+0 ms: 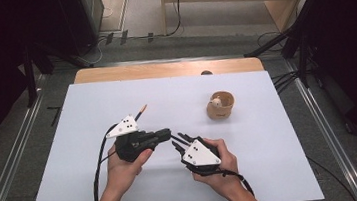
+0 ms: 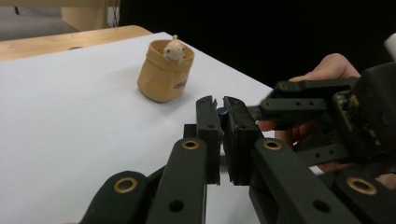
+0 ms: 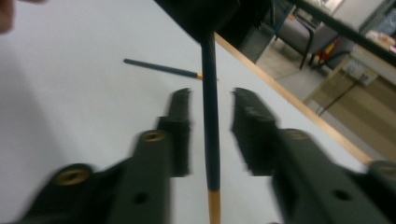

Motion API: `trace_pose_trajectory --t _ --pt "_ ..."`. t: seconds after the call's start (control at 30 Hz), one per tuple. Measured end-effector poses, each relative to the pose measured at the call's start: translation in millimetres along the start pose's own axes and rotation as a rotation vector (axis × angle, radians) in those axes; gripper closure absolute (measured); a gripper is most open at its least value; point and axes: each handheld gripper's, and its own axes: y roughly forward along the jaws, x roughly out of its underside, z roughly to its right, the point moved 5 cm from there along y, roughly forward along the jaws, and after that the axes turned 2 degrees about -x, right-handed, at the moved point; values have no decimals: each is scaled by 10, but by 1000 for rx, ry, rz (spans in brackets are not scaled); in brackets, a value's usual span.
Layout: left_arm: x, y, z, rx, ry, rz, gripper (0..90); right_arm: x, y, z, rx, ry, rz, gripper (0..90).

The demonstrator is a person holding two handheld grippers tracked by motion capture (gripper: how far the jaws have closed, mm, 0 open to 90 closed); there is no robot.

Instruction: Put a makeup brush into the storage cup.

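Between my two claws: a dark blue-grey pencil with an orange end (image 3: 211, 135), slim and long.
My left claw (image 1: 164, 132): I have it squeezed tight on the pencil; in the left gripper view the pencil's round tip (image 2: 222, 111) sits pinched between my pads.
My right claw (image 1: 180, 139): jaws parted, pads off the pencil, which runs up the gap between them in the right gripper view without touching either.
Pencil's place: lifted just above the white tabletop (image 1: 92, 109), near my edge, bridging the two claw tips.
Second pencil (image 1: 141, 112): same dark shaft and orange end, lying flat on the white sheet just beyond my left claw.
Farther off: a small tan cup-shaped pouch (image 1: 220, 106) standing upright to the right, with a pale little figure (image 2: 175, 48) peeping out.
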Motion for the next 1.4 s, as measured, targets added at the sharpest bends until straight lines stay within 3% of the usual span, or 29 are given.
trace_pose_trajectory --t 0.07,0.17,0.33,0.6,0.77,0.9,0.97,1.03,1.13,1.27,1.4 --pt "-10 -24 -15 -13 -2 9 871 65 34 15 0 8 -47 608" --pt "-22 -53 -36 -20 -4 18 871 160 68 28 -16 37 -79 629" --pt "-30 -69 -45 -17 -8 25 871 251 142 46 -4 42 -126 656" --pt "-37 -79 -49 -26 0 23 871 283 155 55 -1 45 -135 700" --pt "-34 -69 -47 -25 -5 22 871 307 160 63 1 41 -159 815" --pt "-34 -60 -51 -23 -18 25 869 307 156 36 -8 -23 -164 845" --pt "-30 -58 -49 -19 -18 21 864 309 161 16 -9 -29 -172 847" --pt "-30 -58 -47 1 -32 21 748 314 164 14 -18 -37 -176 848" --pt "-33 -66 -48 6 -32 23 700 318 161 33 -15 -54 -178 847" --pt "-29 -78 -69 -5 -31 17 629 305 147 71 25 -151 -188 848" --pt "-23 -77 -73 -11 -30 10 619 292 132 120 72 -246 -199 848"
